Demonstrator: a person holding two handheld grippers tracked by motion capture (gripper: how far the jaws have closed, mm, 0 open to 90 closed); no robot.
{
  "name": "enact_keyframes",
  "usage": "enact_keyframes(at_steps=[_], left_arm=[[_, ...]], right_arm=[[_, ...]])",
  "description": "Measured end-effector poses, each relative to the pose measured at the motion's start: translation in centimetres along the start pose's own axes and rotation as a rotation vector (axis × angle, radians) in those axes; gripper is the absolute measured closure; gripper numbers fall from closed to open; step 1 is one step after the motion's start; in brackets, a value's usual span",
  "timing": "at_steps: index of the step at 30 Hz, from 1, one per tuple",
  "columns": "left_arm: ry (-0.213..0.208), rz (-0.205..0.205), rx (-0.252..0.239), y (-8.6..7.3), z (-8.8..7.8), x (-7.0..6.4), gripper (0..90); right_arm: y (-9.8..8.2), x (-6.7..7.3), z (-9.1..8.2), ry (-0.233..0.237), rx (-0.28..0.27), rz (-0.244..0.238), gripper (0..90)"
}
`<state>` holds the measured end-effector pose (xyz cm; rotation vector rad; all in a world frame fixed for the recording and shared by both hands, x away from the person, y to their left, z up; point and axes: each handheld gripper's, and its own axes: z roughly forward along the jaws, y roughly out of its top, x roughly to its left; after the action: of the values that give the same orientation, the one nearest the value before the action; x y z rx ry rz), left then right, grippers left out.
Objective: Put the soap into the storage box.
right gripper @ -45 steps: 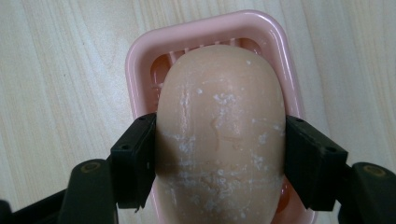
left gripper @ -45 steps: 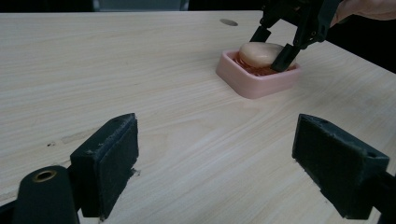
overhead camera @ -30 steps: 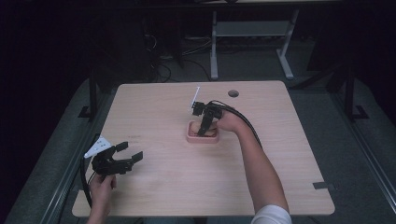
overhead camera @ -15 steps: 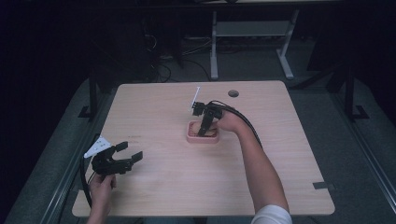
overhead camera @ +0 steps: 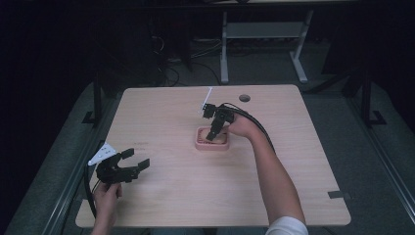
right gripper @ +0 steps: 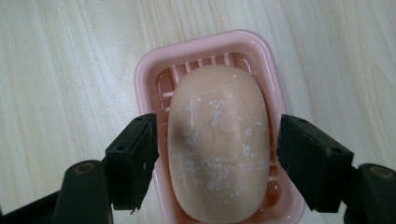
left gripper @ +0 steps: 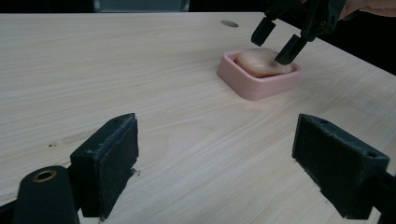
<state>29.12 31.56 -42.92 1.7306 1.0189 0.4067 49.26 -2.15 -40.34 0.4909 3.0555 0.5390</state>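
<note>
Right gripper view: claw [right gripper: 215, 163] straddling soap [right gripper: 218, 140]

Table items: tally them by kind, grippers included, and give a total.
Soap bar: 1
Pink soap dish: 1
Grippers: 2, the left gripper and the right gripper
Total: 4

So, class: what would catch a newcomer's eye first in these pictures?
The pale soap lying in a pink dish at the middle of the table, with the right gripper poised open over it. The left gripper rests open near the table's left edge.
</note>
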Motion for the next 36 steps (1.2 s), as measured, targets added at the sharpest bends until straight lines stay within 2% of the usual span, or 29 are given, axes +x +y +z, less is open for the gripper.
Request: enact_keyframes(at_steps=[14, 36], left_arm=[[0.0, -0.002, 0.003, 0.0, 0.0, 0.0, 14.2], [0.0, 0.009, 0.015, 0.0, 0.2, -0.3, 14.3]], right_arm=[[-1.4, 0.4, -0.8, 0.003, -0.03, 0.026, 27.0], [-4.8, 0.9, -2.6, -0.012, -0.066, 0.066, 26.9]])
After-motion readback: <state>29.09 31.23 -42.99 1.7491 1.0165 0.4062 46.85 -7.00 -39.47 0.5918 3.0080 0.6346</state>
